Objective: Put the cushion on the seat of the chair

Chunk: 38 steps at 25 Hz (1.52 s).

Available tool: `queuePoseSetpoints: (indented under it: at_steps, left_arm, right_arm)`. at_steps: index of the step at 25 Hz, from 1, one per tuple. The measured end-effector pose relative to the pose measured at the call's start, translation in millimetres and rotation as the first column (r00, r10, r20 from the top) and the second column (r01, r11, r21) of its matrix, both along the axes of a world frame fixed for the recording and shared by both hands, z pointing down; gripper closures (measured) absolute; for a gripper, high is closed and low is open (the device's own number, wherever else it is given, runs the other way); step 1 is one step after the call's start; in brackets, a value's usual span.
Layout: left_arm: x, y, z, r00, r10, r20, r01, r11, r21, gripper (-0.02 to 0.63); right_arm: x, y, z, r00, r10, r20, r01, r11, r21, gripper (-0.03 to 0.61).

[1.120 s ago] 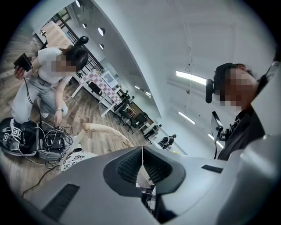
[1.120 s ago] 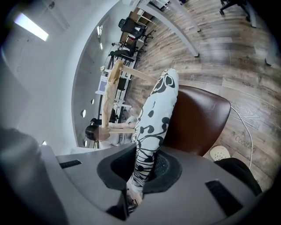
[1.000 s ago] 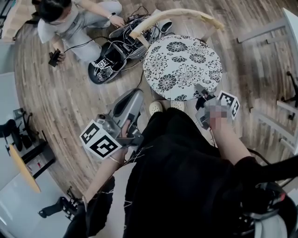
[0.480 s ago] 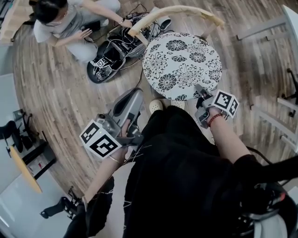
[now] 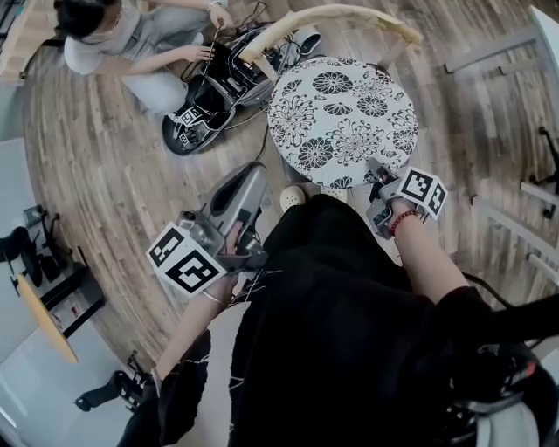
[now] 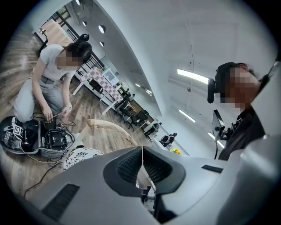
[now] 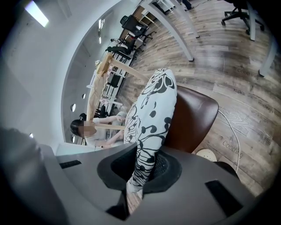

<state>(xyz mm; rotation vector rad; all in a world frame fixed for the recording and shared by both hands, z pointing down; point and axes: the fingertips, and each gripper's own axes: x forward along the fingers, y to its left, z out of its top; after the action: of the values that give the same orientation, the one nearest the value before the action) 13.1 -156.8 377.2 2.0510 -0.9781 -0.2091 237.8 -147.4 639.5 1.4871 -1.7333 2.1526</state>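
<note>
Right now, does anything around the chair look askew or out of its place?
Yes, the floral cushion is askew. The right claw is shut on its near edge, and in the right gripper view the cushion stands tilted away from the brown seat, not flat on it. Nothing looks spilled or damaged.

One round white cushion with a black floral print point(image 5: 342, 118) is counted, and one chair with a brown seat and a pale curved wooden backrest point(image 5: 336, 17). Two grey two-jaw grippers are seen, the left gripper point(image 5: 251, 173) and the right gripper point(image 5: 377, 168), each fitted with one black-and-white marker cube point(image 5: 185, 260) (a third set of such markers shows on the floor gear point(image 5: 186, 131)). One person seated on the floor point(image 5: 122, 39) is counted, and one pale shoe point(image 5: 293, 199).
</note>
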Motion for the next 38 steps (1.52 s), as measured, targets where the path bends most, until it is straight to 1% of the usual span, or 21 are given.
queuePoseSetpoints:
  at_steps: [7, 17, 21, 23, 26, 32, 38]
  left_arm:
    - [-8, 8, 6, 1.000, -0.011, 0.007, 0.011, 1.000, -0.017, 0.594]
    - [-22, 16, 15, 0.999, -0.048, 0.009, 0.048, 0.998, -0.036, 0.594]
    - [-23, 13, 15, 0.999, -0.049, 0.009, 0.049, 0.998, -0.044, 0.594]
    - [-22, 17, 16, 0.999, -0.044, 0.010, 0.045, 0.998, -0.048, 0.594]
    - [-21, 23, 19, 0.999, -0.041, 0.010, 0.041, 0.998, -0.050, 0.594]
    - [-27, 16, 23, 0.999, -0.042, 0.011, 0.042, 0.997, -0.065, 0.594]
    - [-31, 6, 29, 0.999, -0.034, 0.009, 0.034, 0.996, -0.082, 0.594]
  right_arm:
    - [0, 6, 15, 1.000, 0.020, -0.011, -0.020, 0.999, -0.035, 0.549]
    - [0, 14, 34, 0.999, 0.015, -0.050, -0.019, 0.997, -0.070, 0.548]
    - [1, 14, 45, 0.997, 0.062, -0.035, -0.066, 0.989, -0.131, 0.548]
    - [0, 19, 53, 0.997, 0.068, -0.039, -0.074, 0.984, -0.164, 0.548]
    - [-3, 24, 62, 0.998, 0.042, -0.056, -0.052, 0.980, -0.190, 0.548]
    - [-4, 20, 71, 0.996, 0.008, -0.086, -0.026, 0.978, -0.206, 0.548]
    - [1, 16, 80, 0.987, -0.070, -0.144, 0.038, 0.976, -0.213, 0.548]
